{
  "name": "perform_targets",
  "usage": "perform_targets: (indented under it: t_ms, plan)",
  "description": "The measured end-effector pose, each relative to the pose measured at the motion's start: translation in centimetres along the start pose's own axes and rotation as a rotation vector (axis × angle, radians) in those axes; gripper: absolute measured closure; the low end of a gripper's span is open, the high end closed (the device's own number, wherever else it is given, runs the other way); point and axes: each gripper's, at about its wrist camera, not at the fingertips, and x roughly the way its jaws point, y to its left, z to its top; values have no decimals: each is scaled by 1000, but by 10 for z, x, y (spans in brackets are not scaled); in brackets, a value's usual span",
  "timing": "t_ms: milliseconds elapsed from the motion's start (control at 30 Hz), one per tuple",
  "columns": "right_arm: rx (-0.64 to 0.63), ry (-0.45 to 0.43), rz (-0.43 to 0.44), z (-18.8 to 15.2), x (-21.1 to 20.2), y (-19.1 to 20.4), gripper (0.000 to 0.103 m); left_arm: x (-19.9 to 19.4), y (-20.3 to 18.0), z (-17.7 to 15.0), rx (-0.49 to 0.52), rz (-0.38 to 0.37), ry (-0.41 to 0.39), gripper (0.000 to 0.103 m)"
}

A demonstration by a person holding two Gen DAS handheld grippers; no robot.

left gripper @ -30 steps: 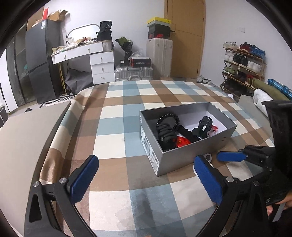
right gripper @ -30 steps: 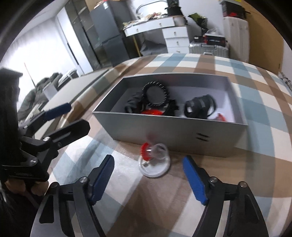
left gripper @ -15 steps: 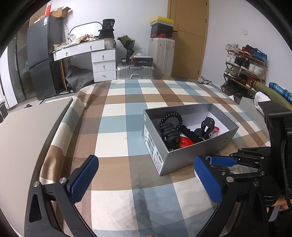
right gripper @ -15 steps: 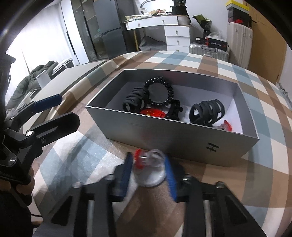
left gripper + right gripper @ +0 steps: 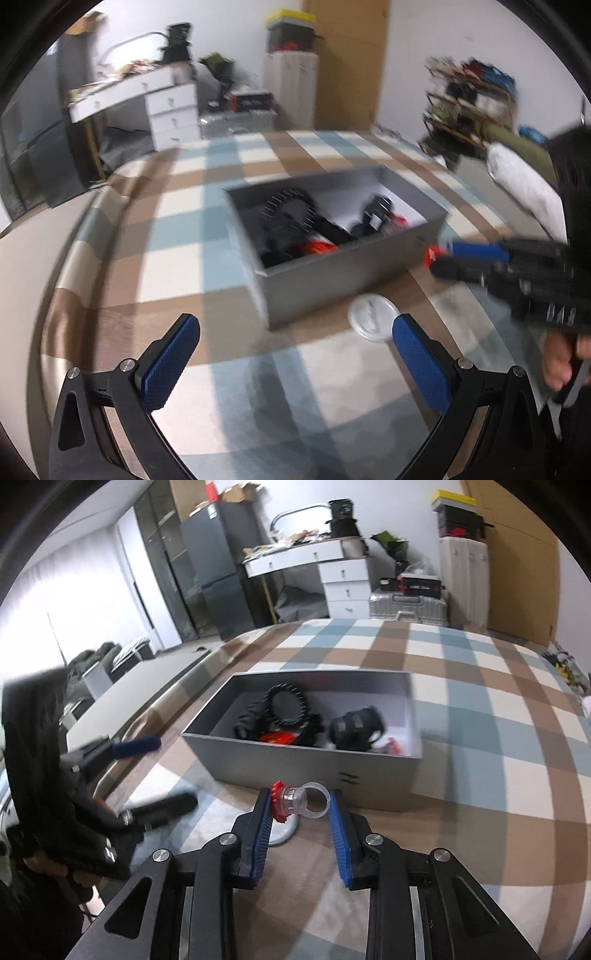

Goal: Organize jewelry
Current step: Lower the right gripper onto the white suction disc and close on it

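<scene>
While the right gripper (image 5: 300, 805) pinches the clear plastic ring with the red toothed ornament (image 5: 295, 800) between its blue pads, we note the ring sits low in the centre of the right wrist view, raised clear of the checked brown, blue and cream cloth (image 5: 480, 686). The ornament presses the left pad; the hoop meets the right pad, so the ring's long axis runs across the jaws. The open grey cardboard box (image 5: 314, 771) lies directly ahead, just beyond the fingertips, holding black coiled hair ties (image 5: 286, 710). We judge the coming move a short carry forward over the near wall. The left gripper (image 5: 295, 354) stands spread and empty, at lower centre of its view, beside a round white disc (image 5: 371, 317).
</scene>
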Motion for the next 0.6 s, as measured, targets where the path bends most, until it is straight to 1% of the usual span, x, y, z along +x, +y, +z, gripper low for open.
perform_targets:
  t_ms: [167, 267, 467, 567, 600]
  plan:
    - [39, -24, -1, -1, -11, -16, 74, 10, -24, -4, 76, -52, 41, 1]
    - [48, -31, 2, -2, -15, -20, 74, 18, -35, -4, 111, -62, 62, 2]
    - [64, -39, 7, -2, -21, -26, 74, 29, -48, 1, 148, -46, 80, 2]
    - [71, -41, 15, -1, -22, -28, 74, 34, -48, 1, 158, -28, 97, 5]
    - [72, -44, 13, -1, -22, -28, 74, 35, -47, 0, 154, -30, 101, 8]
